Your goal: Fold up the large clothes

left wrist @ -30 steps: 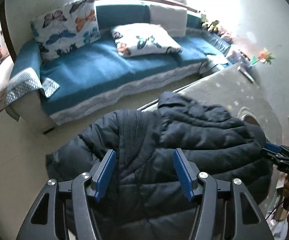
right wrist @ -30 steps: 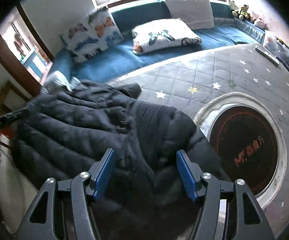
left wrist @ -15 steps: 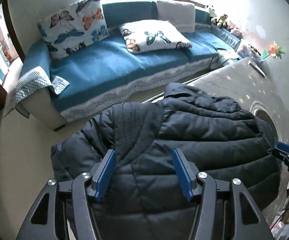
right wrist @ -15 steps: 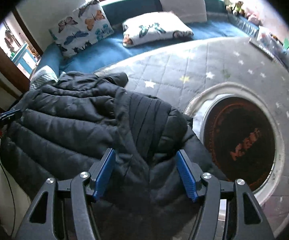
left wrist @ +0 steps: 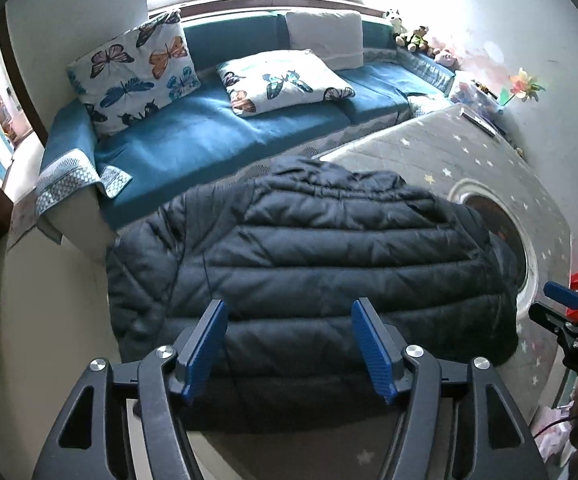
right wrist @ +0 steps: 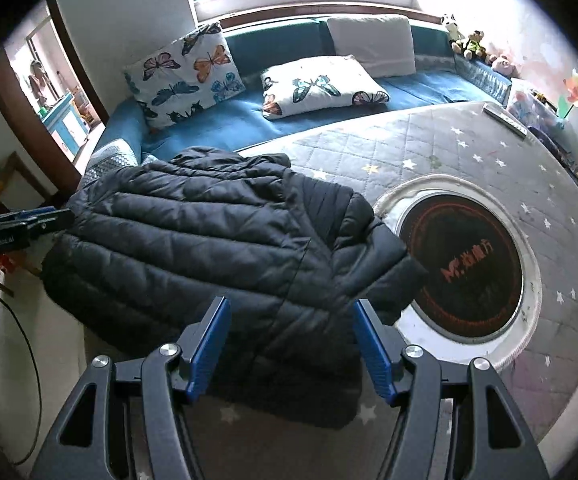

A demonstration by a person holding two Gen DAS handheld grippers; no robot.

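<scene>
Now both grippers sit higher and farther back than a second ago, when their pads hung low over the quilting. The left gripper (left wrist: 289,344) is spread wide with nothing between its pads; so is the right gripper (right wrist: 291,346). The jacket (left wrist: 309,272) lies on the table (left wrist: 469,160) as a compact dark bundle, its left part hanging past the table edge toward 9 o'clock in the left view. In the right view the jacket (right wrist: 217,248) has a sleeve or flap turned over at 3 o'clock, touching the round inset (right wrist: 465,264). I judge a fold has just been laid and let go; the bundle looks roughly rectangular, so either one more fold or a tidy-up remains.
</scene>
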